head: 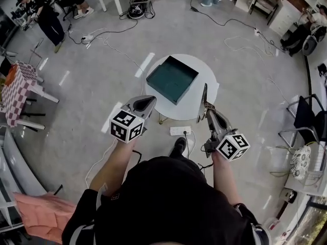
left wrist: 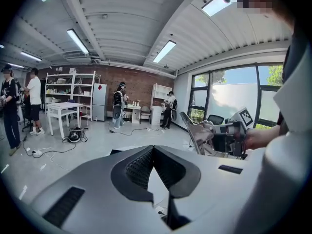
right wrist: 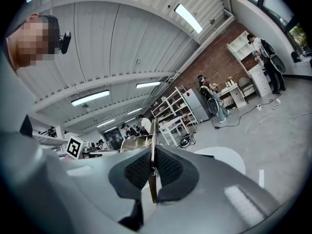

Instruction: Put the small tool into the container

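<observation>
First, small tool [head: 204,97]: a thin flat blade, it stood upright in the right hand-held gripper [head: 206,111], above the near right part of the counter [head: 186,110] and outside the container.
Right hand-held gripper: clenched on the small tool [right wrist: 153,130]; its own view showed the ribbed pads [right wrist: 168,167] pressed to both faces of the blade, which stuck out past them.
Left hand-held gripper [head: 152,101]: clenched on nothing, its jaws meeting [left wrist: 154,152] with no gap; it hung at the counter's near left edge, just beside the container's near corner.
Container [head: 161,92]: a square dark green tray with low walls, set cornerwise on the round white counter.
In the way: the container's near right wall lay between the blade and the tray's floor.
Under the counter: a white power strip [head: 180,130] on the floor, with the person's dark shoe [head: 178,146] near it.
Floor around: loose cables [head: 110,32] ran across the grey floor.
Further off: a checked cloth table [head: 15,93] at the left, a metal chair [head: 306,114] at the right, people [head: 43,14] at the far left.
</observation>
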A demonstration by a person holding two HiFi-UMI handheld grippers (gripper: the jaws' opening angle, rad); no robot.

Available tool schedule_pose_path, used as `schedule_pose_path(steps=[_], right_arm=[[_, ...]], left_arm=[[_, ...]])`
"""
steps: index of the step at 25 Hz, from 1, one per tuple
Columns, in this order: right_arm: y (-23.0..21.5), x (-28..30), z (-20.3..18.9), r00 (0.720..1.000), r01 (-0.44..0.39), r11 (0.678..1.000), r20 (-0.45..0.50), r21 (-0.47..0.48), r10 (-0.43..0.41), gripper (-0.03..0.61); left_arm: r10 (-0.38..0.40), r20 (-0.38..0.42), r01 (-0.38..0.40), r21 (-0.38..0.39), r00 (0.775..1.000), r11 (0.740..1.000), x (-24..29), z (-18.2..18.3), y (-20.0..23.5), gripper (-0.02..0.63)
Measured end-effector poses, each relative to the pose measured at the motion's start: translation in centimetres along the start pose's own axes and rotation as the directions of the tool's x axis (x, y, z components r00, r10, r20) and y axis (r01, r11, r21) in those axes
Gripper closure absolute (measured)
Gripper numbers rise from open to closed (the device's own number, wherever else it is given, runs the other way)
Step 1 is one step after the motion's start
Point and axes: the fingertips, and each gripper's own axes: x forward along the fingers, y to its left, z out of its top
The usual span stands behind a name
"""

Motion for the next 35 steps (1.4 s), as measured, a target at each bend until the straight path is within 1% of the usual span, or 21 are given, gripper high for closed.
schedule_pose_path(steps=[4, 6, 10, 13, 16, 20, 24, 29, 35], right_arm=[[-3.6, 3.7, 2.9, 0.999, -0.034, 0.999, -0.035, -0.025, 0.033, 0.568], [-4.7, 5.5, 3.7, 0.998, -0.044, 0.999, -0.051, -0.032, 0.043, 0.568], [-6.2, 7.5, 4.2, 0.995, -0.054, 0.998, -0.084, -0.025, 0.052, 0.568], [-7.9, 8.7, 4.1, 0.993, -0.034, 0.999, -0.114, -0.010, 0.033, 0.567], [-9.5, 10.3, 3.2, 0.987, -0.013, 1.000, -0.160, -0.005, 0.012, 0.566], [-10.9, 13.4, 2.1, 0.972, -0.012, 1.000, -0.234, -0.026, 0.005, 0.567], [-11.6, 17.4, 1.0, 0.959, -0.012, 0.999, -0.282, -0.047, -0.002, 0.566], [-13.1, 22.5, -1.4, 0.926, -0.005, 0.991, -0.376, -0.135, -0.046, 0.566], [-15.1, 27.2, -4.3, 0.866, -0.050, 0.977, -0.496, -0.206, -0.060, 0.566]], left_arm=[[0.026, 0.022, -0.026, 0.007, 0.999, 1.000, 3.1, 2.9, 1.0, 0.606], [0.038, 0.017, -0.039, 0.011, 0.999, 0.999, 4.5, 3.5, 1.8, 0.607], [0.039, 0.020, -0.039, -0.018, 0.999, 0.999, 7.2, 4.2, 2.8, 0.606], [0.037, 0.013, -0.036, -0.020, 0.999, 0.999, 9.2, 4.6, 3.5, 0.607], [0.032, 0.005, -0.032, -0.015, 0.999, 0.999, 10.6, 4.8, 4.8, 0.607], [0.030, -0.001, -0.030, -0.022, 1.000, 0.999, 11.9, 5.2, 6.8, 0.607], [0.036, -0.012, -0.036, -0.039, 0.999, 0.999, 12.5, 5.0, 9.7, 0.607], [0.059, -0.032, -0.062, -0.090, 0.998, 0.994, 13.1, 3.9, 12.8, 0.607], [0.080, -0.058, -0.088, -0.142, 0.995, 0.986, 13.8, 3.0, 15.4, 0.607]])
